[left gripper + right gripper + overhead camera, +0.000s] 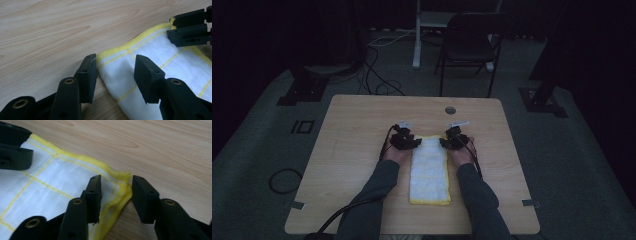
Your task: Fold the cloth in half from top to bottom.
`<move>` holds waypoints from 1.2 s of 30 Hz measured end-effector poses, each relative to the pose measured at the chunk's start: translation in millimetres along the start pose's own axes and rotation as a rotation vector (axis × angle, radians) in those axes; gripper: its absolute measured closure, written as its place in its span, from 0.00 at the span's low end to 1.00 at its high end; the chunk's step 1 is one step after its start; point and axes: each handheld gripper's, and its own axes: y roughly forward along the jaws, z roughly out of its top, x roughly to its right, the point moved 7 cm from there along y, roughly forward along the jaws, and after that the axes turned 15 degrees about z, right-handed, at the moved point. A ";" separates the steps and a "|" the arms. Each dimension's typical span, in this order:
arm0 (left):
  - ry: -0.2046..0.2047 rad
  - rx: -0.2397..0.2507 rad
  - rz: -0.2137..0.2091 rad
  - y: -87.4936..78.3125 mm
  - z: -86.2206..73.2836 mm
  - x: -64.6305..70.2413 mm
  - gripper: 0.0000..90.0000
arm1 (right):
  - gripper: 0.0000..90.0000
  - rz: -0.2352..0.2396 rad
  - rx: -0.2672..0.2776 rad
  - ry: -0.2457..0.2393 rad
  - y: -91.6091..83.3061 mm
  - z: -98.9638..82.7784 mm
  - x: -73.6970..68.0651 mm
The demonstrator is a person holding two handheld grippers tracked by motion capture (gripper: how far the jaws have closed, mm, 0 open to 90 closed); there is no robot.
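Two claws poised at the far corners of a folded cloth

The white, yellow-edged folded cloth (429, 170) lies lengthwise on the pale wooden desk (352, 130); left claw (404, 141) and right claw (455, 140) each straddle one far corner, jaws parted (nothing pinched yet).

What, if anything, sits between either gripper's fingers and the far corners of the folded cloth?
Nothing visible. The left gripper and the right gripper each straddle a far corner of the cloth with open fingers, on bare table.
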 end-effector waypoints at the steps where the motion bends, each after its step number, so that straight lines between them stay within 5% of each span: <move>1: 0.000 -0.006 0.002 0.6 0.9 0.9 0.60 | 0.70 0.004 0.001 -0.001 0.0 0.0 -0.2; 6: 0.002 -0.031 0.039 0.9 2.3 -0.2 0.72 | 0.89 0.043 0.000 -0.010 1.1 -0.3 -4.7; 14: -0.003 -0.060 0.022 0.6 2.2 2.3 0.94 | 0.93 0.061 0.014 0.014 1.7 0.2 -4.1; 36: 0.019 -0.004 0.033 -12.1 20.8 0.7 0.96 | 0.94 0.046 0.067 -0.028 -12.4 15.2 -5.5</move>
